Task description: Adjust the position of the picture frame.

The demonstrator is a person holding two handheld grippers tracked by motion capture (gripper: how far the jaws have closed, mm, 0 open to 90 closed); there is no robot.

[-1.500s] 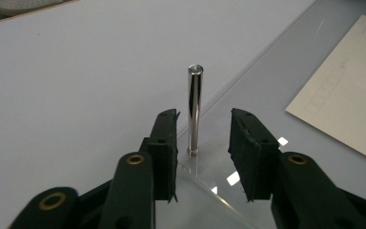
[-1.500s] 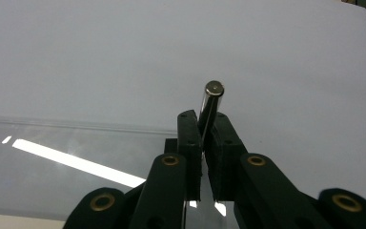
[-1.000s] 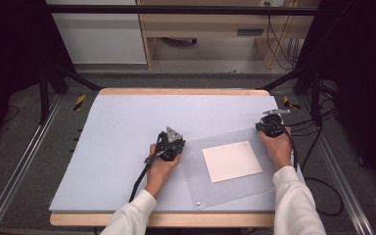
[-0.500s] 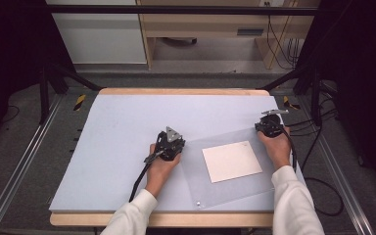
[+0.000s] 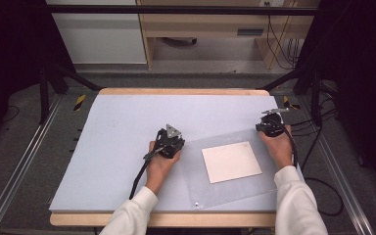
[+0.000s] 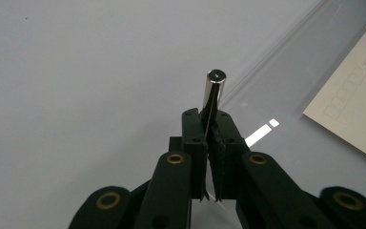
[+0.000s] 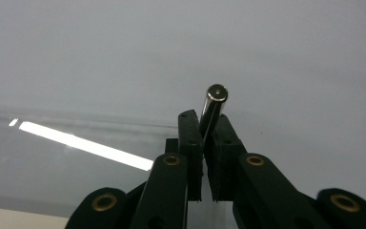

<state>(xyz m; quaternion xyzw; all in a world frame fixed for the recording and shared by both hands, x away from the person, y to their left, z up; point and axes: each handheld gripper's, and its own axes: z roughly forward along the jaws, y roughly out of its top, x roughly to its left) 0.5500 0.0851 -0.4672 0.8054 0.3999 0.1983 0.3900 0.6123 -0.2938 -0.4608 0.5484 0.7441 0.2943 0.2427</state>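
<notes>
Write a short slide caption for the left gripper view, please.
Left gripper shut on a metal pin above the grey mat.

The high view looks forward and down from above the person's side, far enough back to take in the whole table (image 5: 127, 127), the clear sheet (image 5: 235, 169) and the paper (image 5: 231, 161). The left gripper view sits close behind its own jaws, facing along them low over the mat, with the sheet (image 6: 286, 95) and paper (image 6: 357, 109) at right. The right gripper view rides likewise, and shares the sheet (image 7: 52, 157) with the others.
</notes>
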